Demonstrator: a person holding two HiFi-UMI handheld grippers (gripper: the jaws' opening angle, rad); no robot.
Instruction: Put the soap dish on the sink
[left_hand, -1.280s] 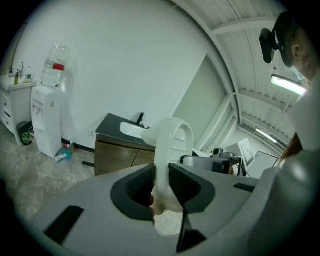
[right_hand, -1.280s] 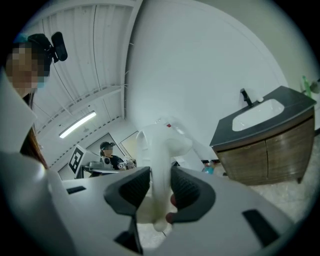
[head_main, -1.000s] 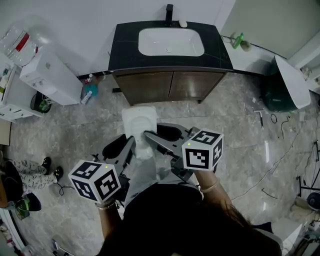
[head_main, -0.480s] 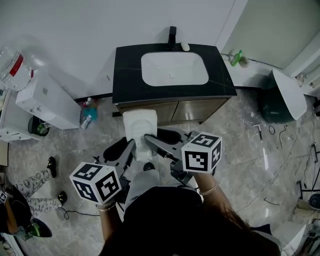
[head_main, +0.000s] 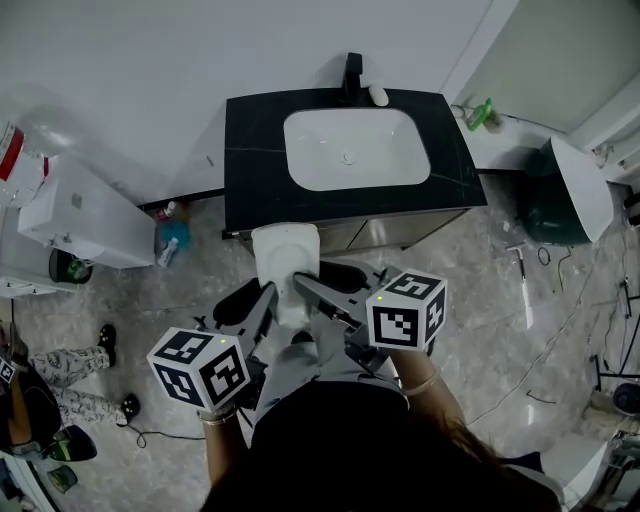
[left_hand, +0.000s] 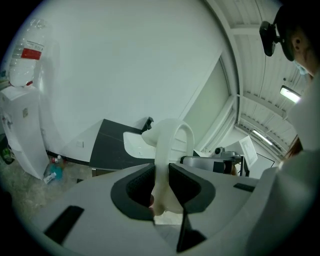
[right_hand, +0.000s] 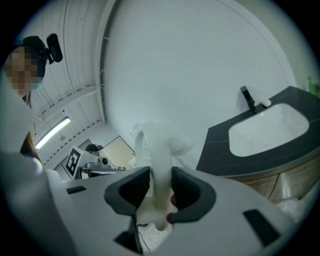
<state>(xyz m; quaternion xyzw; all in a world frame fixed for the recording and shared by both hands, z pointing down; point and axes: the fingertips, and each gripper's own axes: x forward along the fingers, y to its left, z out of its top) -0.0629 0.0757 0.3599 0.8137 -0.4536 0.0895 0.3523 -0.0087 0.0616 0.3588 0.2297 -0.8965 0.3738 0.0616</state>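
"Looking down through the head view first, where is the soap dish (head_main: 286, 262)?" asks one observer.

"Up off the floor, just in front of the cabinet, with its far edge about at the front of the black worktop (head_main: 250, 150)," says the other. "The left claw (head_main: 268, 300) and the right claw (head_main: 305, 285) both reach in on it from the person's side. The white sink (head_main: 357, 148) lies beyond, with nothing in its basin."

"And the left gripper view?"

"That claw's pads are pressed onto the dish's white rim, one on each side. The sink shows past the dish, apart from it."

"The right gripper view?"

"Much the same. The right claw is clamped on the dish too, and the dish stands up between its pads. Worktop and basin sit off to the right, not touching it."

"So how far along is the task?"

"The pick-up looks done, and the dish is held in the air close to the cabinet. What seems left is bringing it over the worktop, lowering it onto a flat spot by the basin, and opening both claws. The dish has not yet been set down."
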